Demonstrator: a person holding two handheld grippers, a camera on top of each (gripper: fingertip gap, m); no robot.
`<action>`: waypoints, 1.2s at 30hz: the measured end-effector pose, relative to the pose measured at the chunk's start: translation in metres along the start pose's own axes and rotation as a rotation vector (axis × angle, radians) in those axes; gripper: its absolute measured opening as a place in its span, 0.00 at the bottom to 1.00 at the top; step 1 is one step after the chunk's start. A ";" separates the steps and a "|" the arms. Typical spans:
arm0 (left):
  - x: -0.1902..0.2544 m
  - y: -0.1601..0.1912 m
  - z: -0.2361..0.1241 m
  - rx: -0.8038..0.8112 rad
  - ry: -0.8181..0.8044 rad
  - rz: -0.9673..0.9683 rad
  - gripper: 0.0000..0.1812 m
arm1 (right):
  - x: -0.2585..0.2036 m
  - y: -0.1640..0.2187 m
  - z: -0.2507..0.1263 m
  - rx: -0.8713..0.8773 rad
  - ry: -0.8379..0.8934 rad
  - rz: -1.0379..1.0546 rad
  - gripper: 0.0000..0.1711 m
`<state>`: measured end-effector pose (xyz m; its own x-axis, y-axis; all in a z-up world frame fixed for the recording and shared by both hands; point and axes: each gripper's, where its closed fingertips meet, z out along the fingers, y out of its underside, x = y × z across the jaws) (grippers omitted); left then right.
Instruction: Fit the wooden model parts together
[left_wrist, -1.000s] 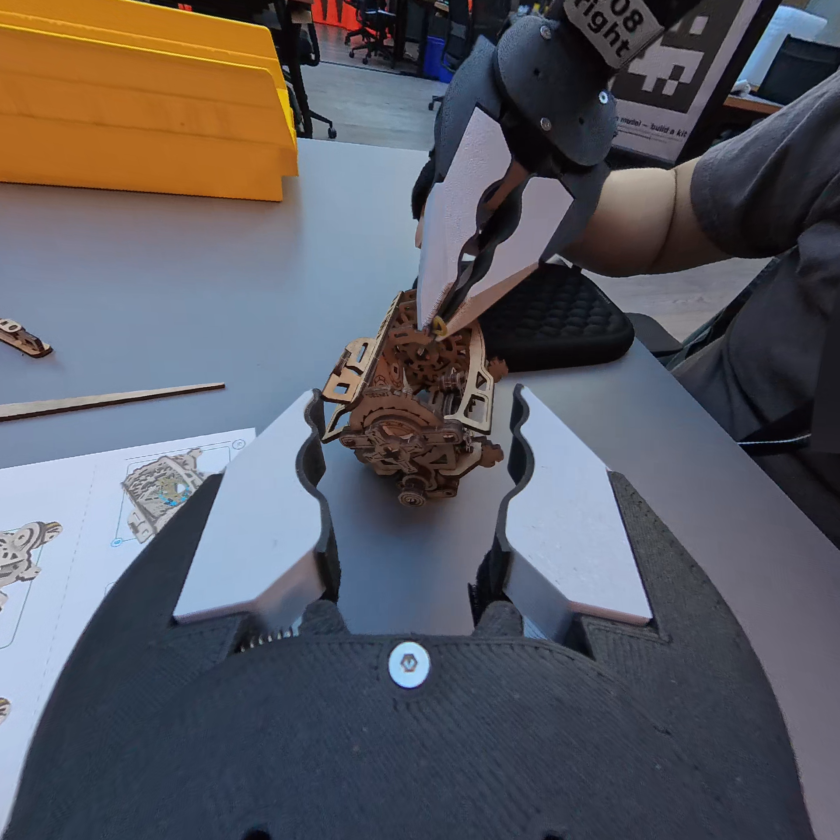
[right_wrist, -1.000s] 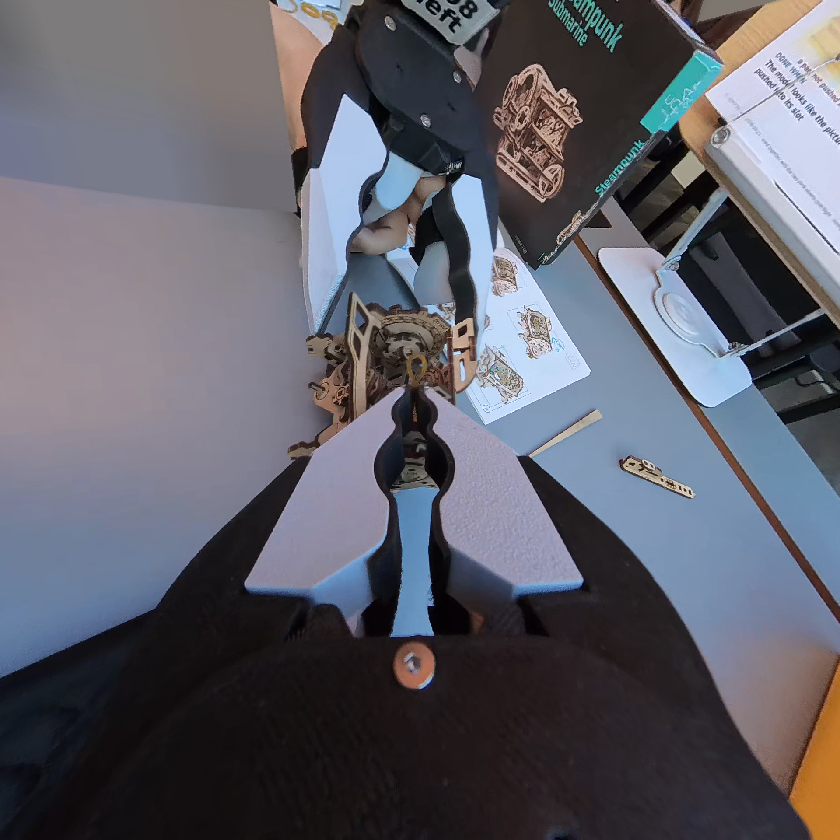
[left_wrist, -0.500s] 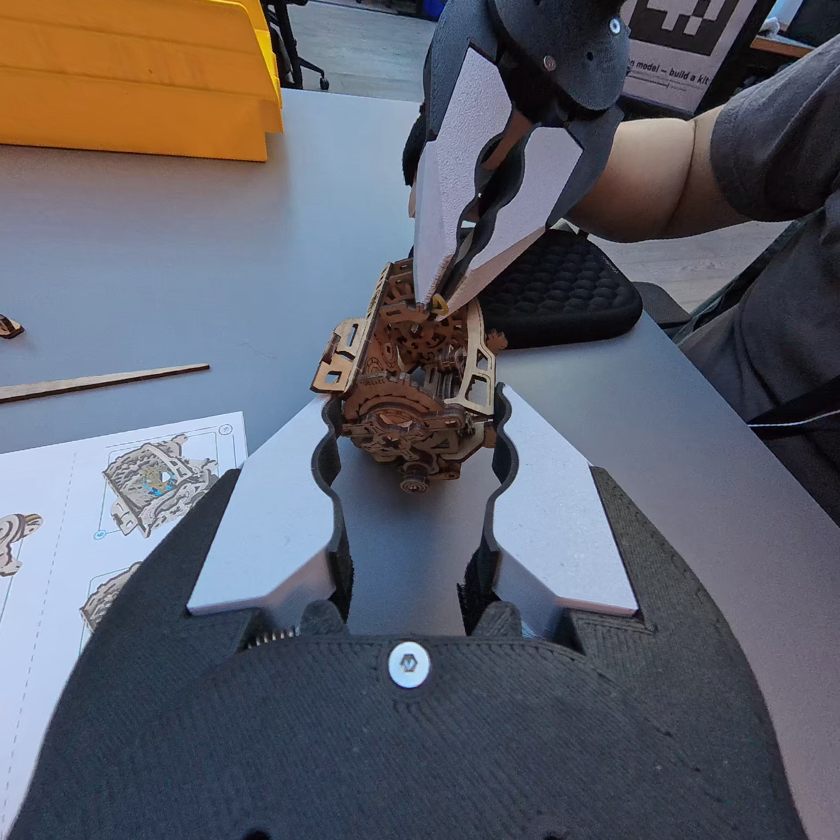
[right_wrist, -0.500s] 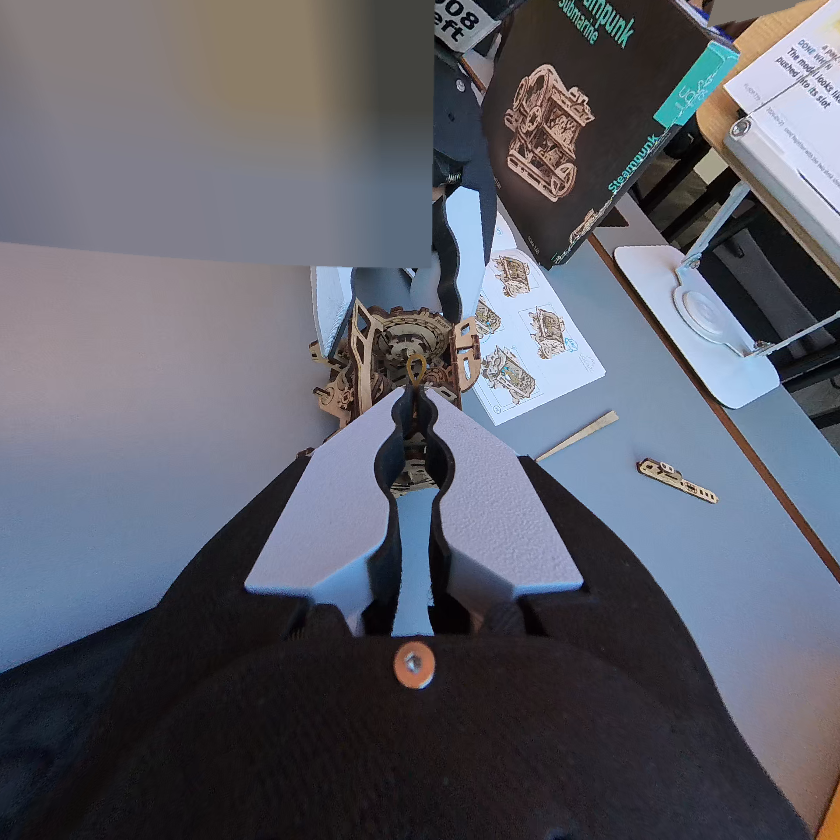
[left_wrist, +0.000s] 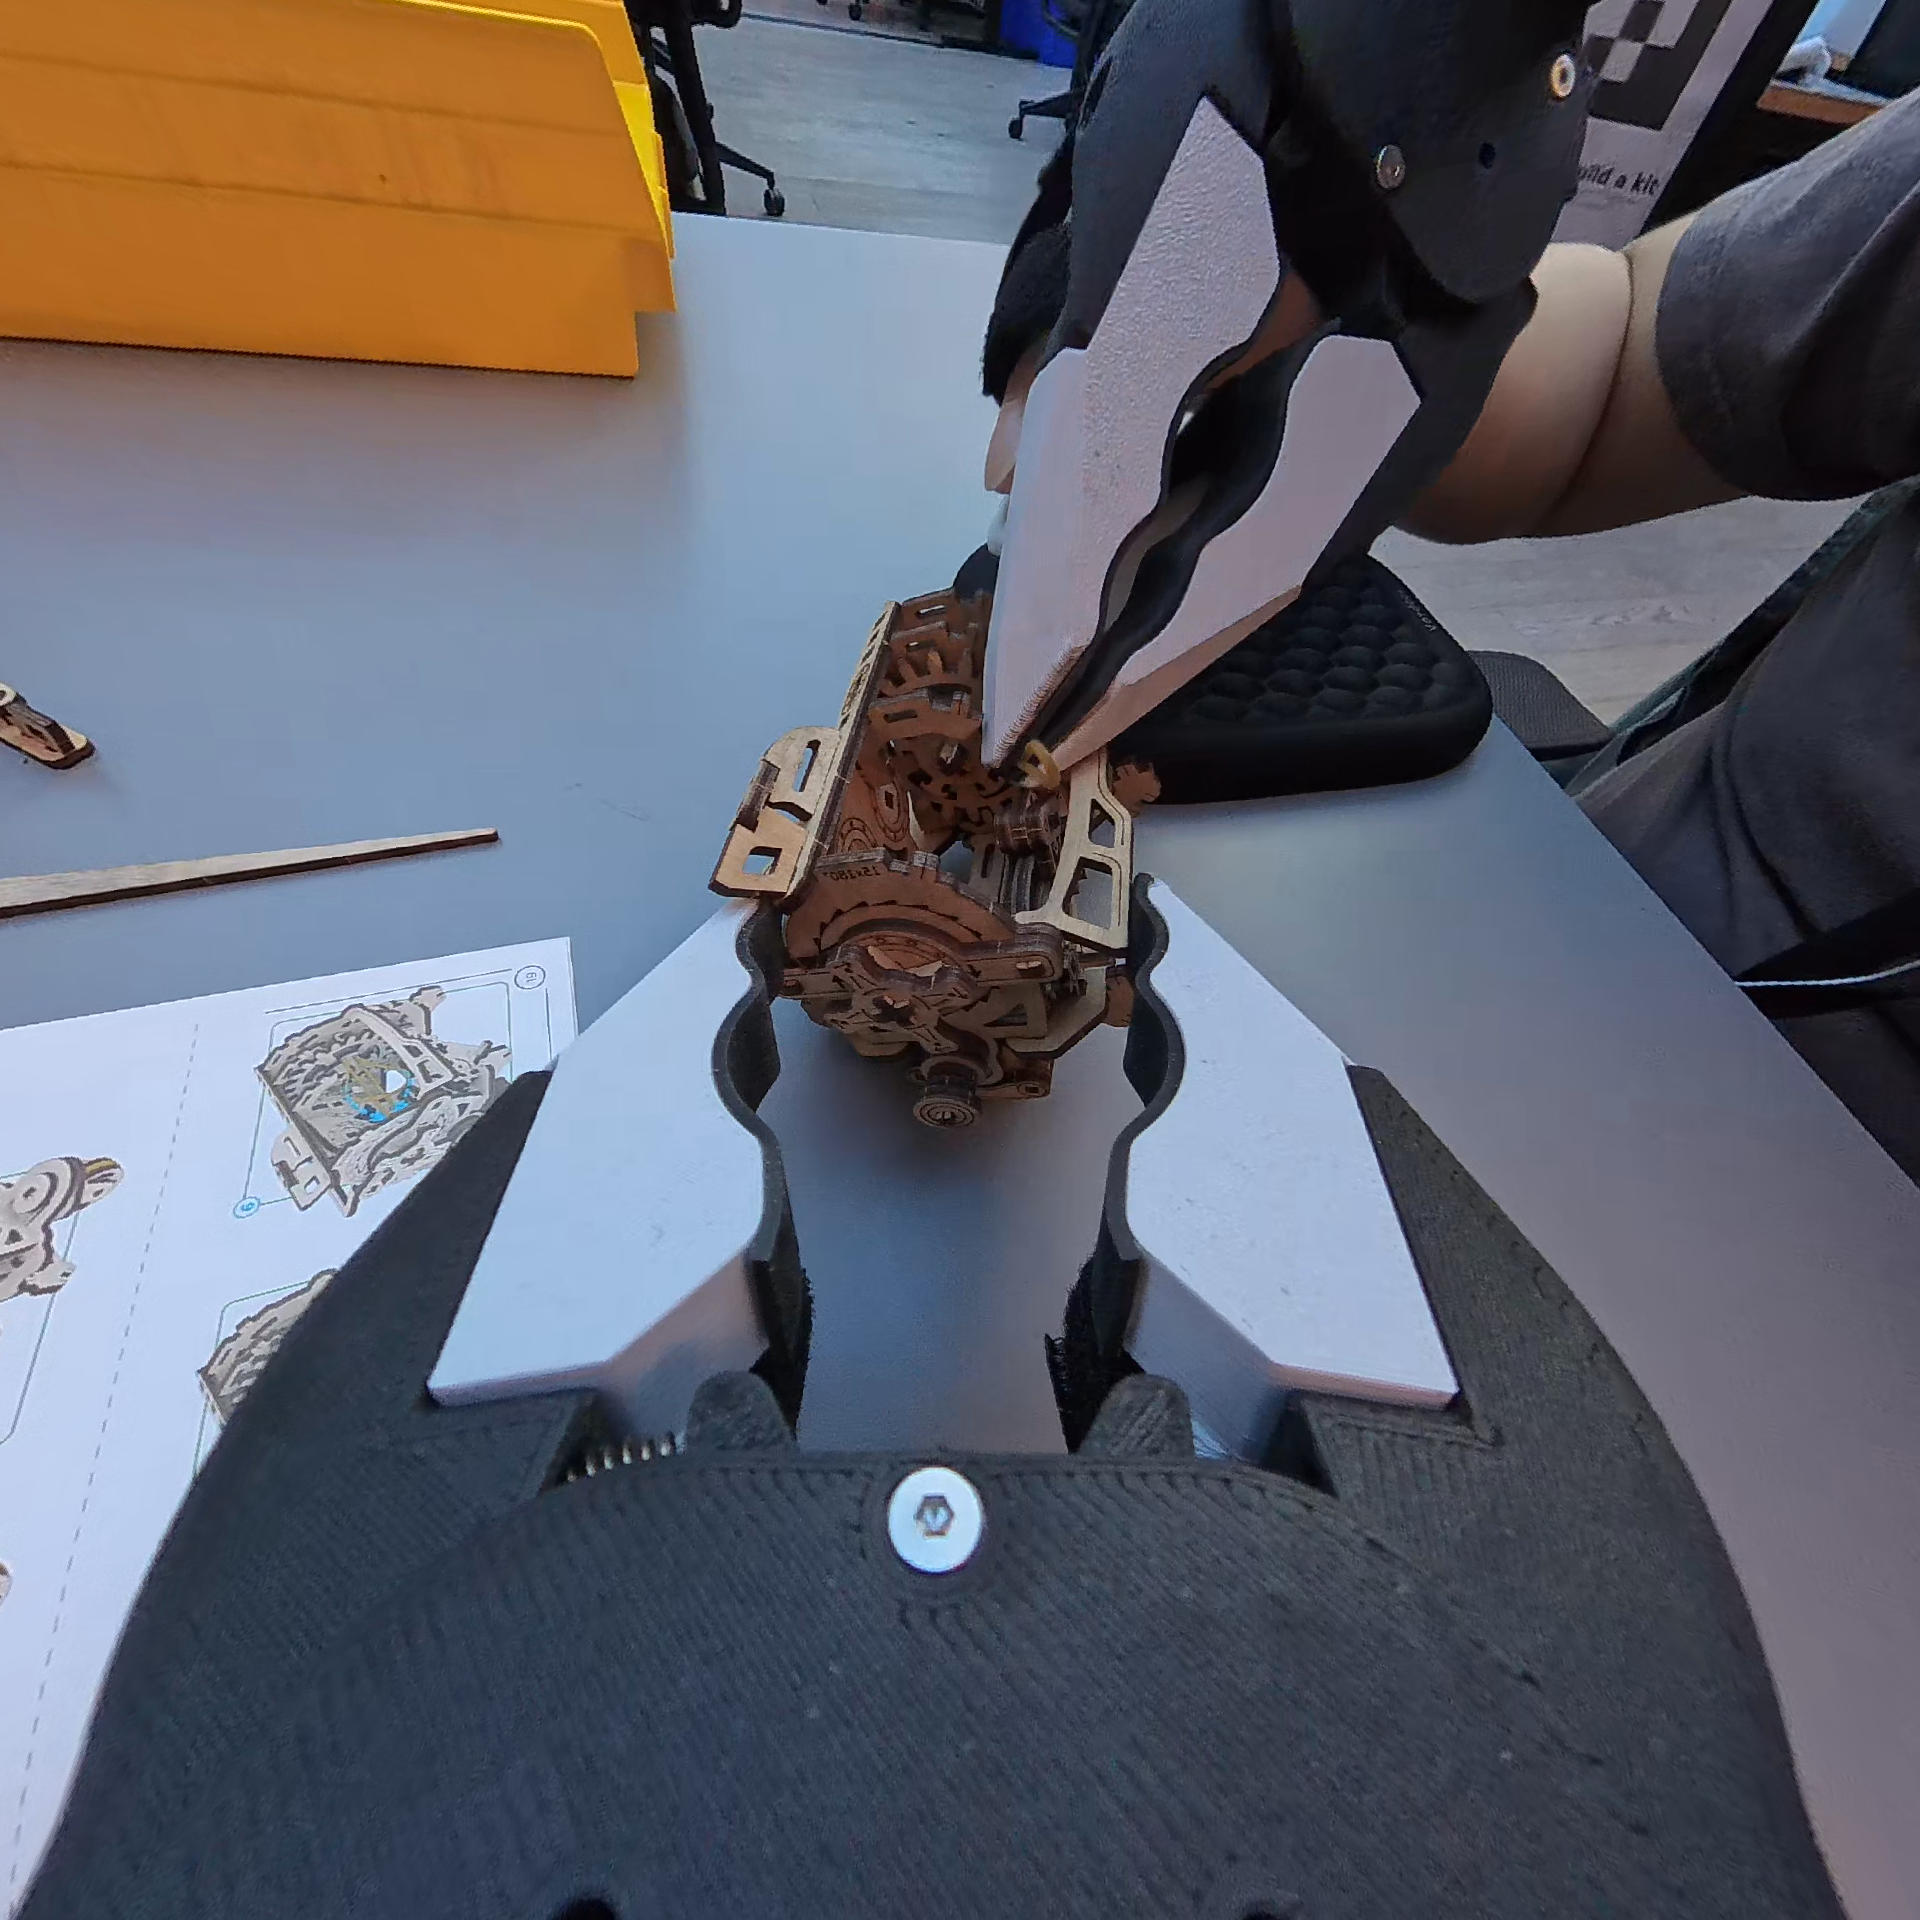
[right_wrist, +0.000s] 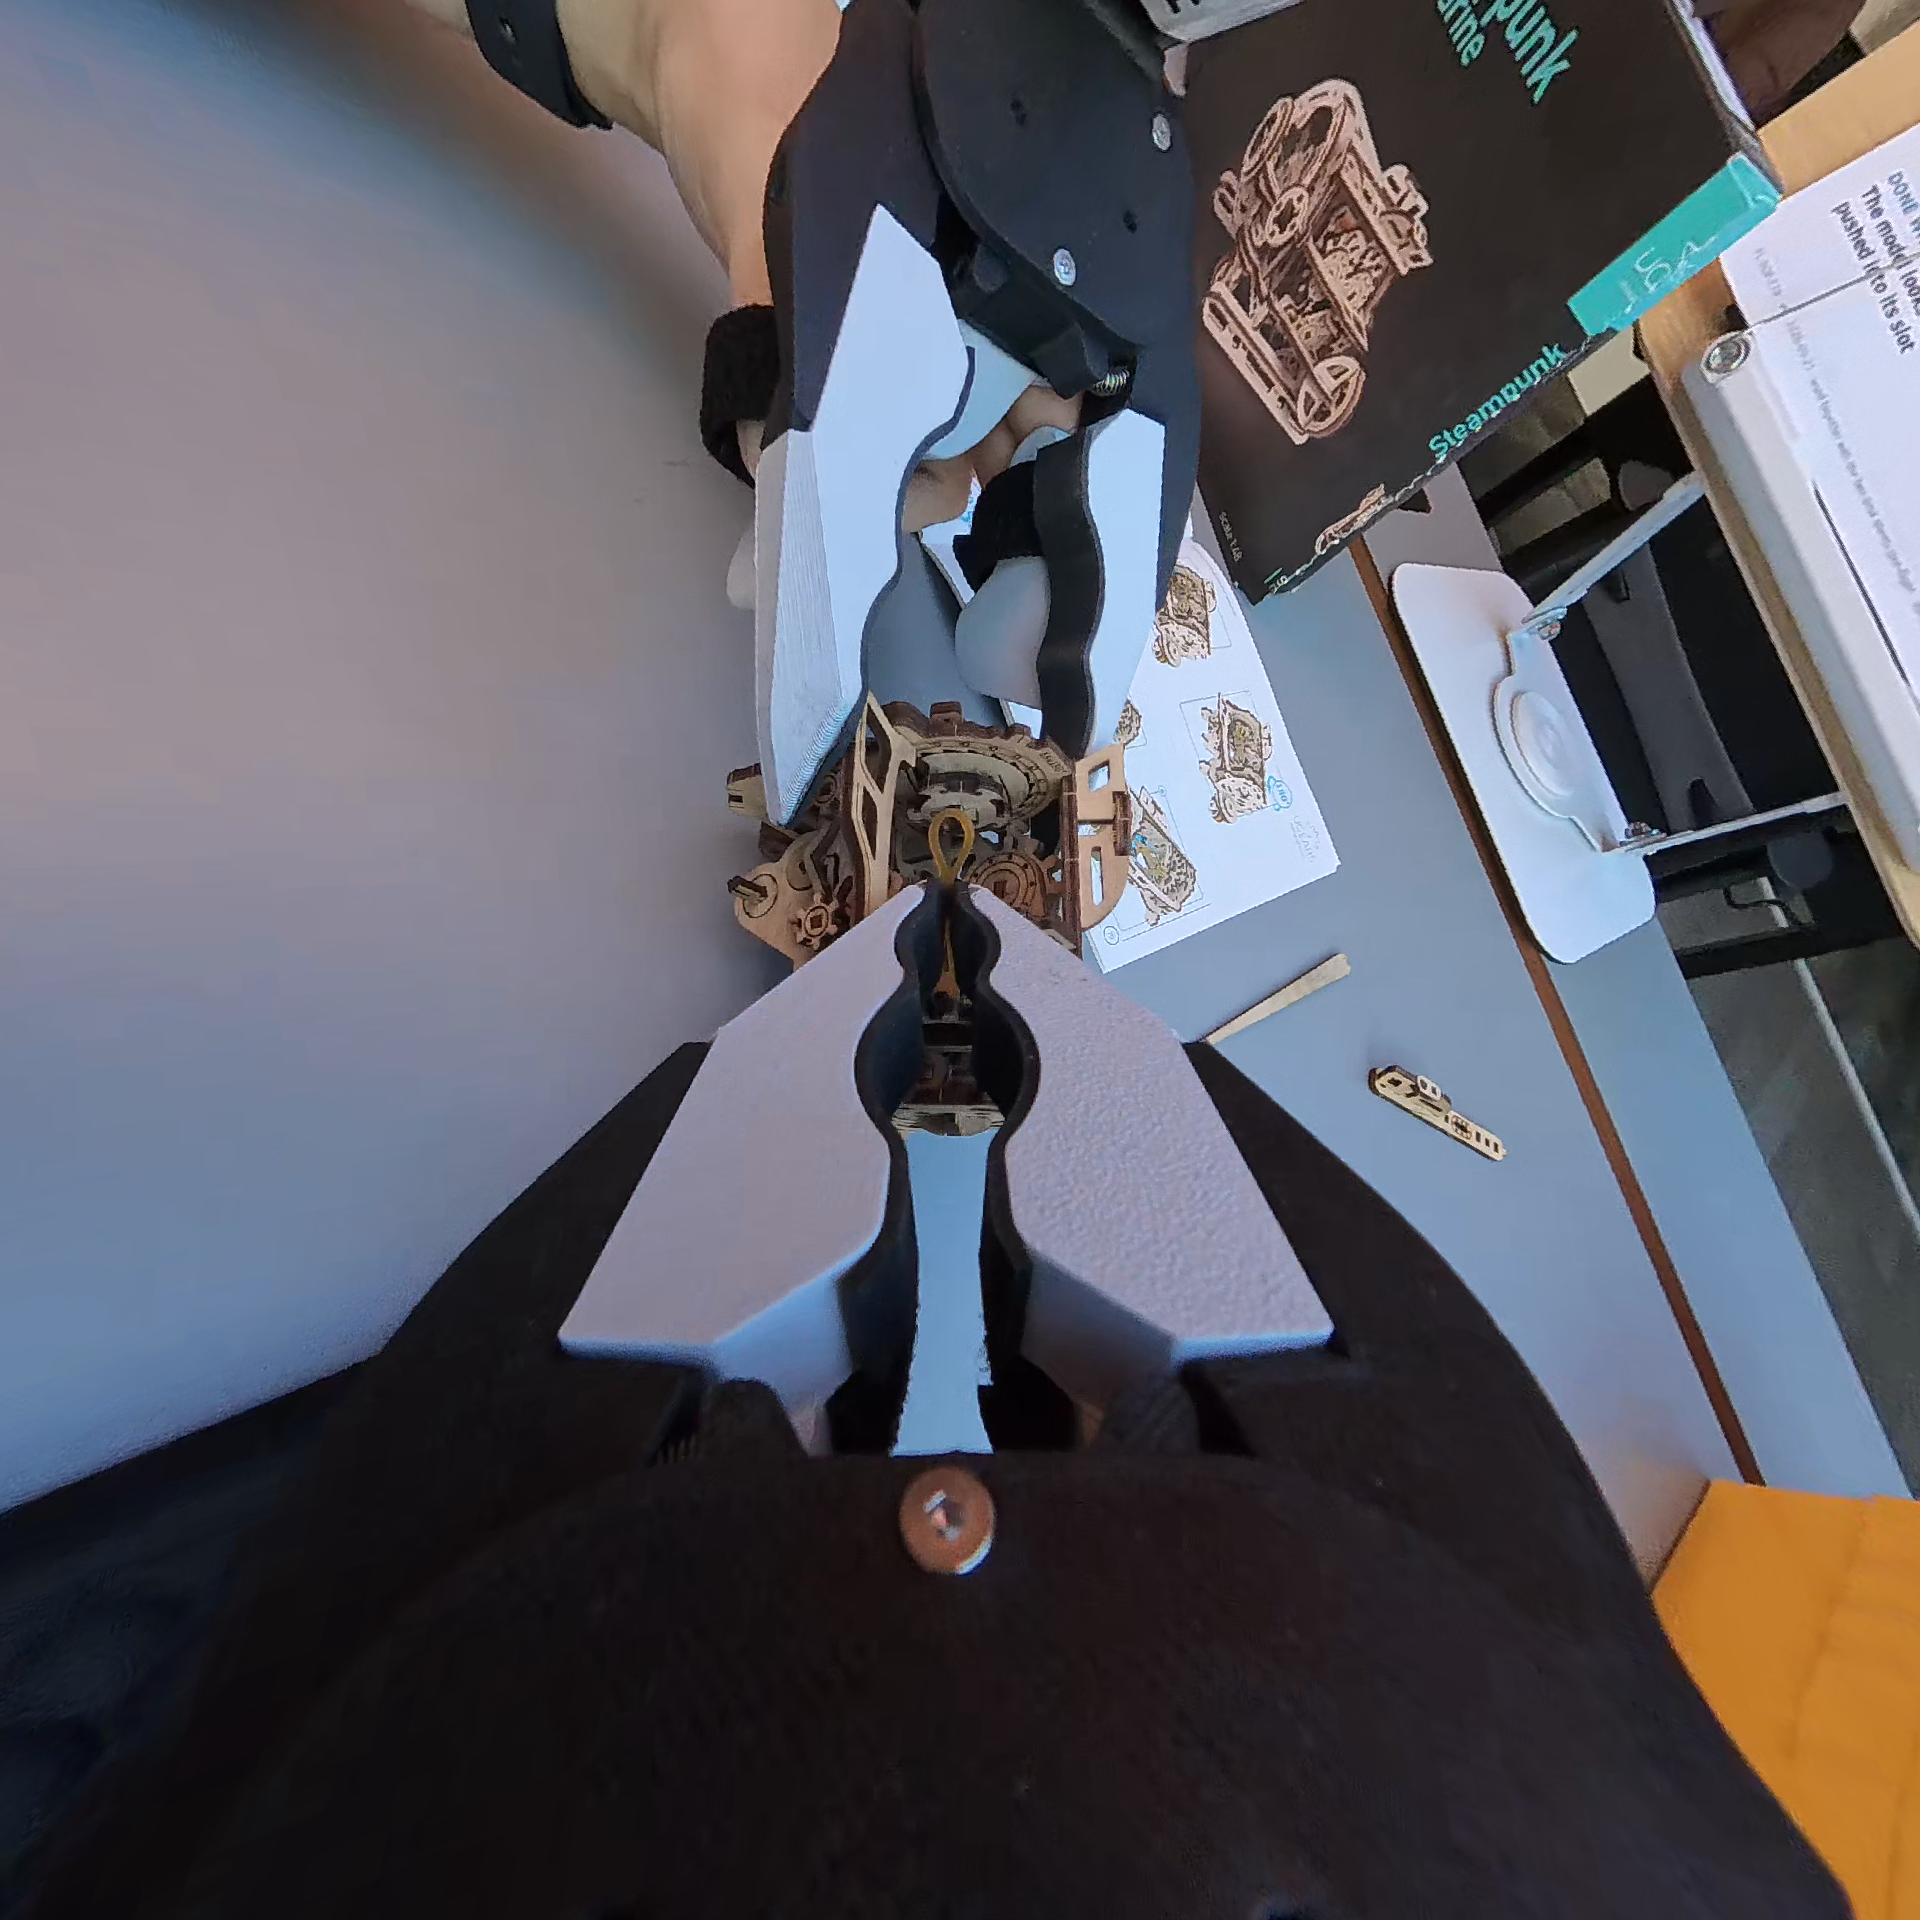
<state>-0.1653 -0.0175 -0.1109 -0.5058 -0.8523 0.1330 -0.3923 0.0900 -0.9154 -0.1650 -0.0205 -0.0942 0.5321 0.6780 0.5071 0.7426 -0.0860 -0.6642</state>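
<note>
The brown wooden gear model (left_wrist: 914, 956) stands on the grey table (left_wrist: 416, 582). My left gripper (left_wrist: 943, 920) is closed onto its near end, one finger against each side. My right gripper (left_wrist: 1039, 746) comes down from the far side and is shut on a small yellow loop-shaped part (left_wrist: 1034, 767), held at the top of the model beside its pale side frame. In the right wrist view, the loop (right_wrist: 951, 847) sticks out of my right gripper (right_wrist: 945, 896) over the model (right_wrist: 914, 831). The left gripper (right_wrist: 935, 769) straddles the model from behind.
Yellow bins (left_wrist: 312, 187) stand at the far left. An instruction sheet (left_wrist: 260, 1091), a thin wooden strip (left_wrist: 239, 868) and a small loose wooden part (left_wrist: 42, 727) lie left of the model. A black padded rest (left_wrist: 1330, 686) lies behind it. The kit box (right_wrist: 1403, 260) stands nearby. Left and right tips are no more than a few centimetres apart.
My left gripper has moved forward and narrowed from wide open until its fingers sit against the model's sides. My right gripper stays at the model's top with the yellow loop.
</note>
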 end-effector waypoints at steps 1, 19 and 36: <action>0.000 0.000 0.000 0.000 -0.001 0.001 0.36 | 0.000 0.000 0.001 -0.011 -0.001 -0.009 0.00; 0.003 0.001 0.001 -0.007 -0.042 0.055 0.36 | -0.004 -0.007 0.009 -0.082 0.024 -0.070 0.00; 0.005 0.004 0.000 -0.020 -0.064 0.073 0.36 | -0.004 -0.008 0.012 -0.187 0.029 -0.193 0.00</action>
<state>-0.1691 -0.0214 -0.1137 -0.4839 -0.8742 0.0412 -0.3715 0.1626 -0.9141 -0.1779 -0.0142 -0.0973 0.3828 0.6739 0.6320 0.8924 -0.0927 -0.4417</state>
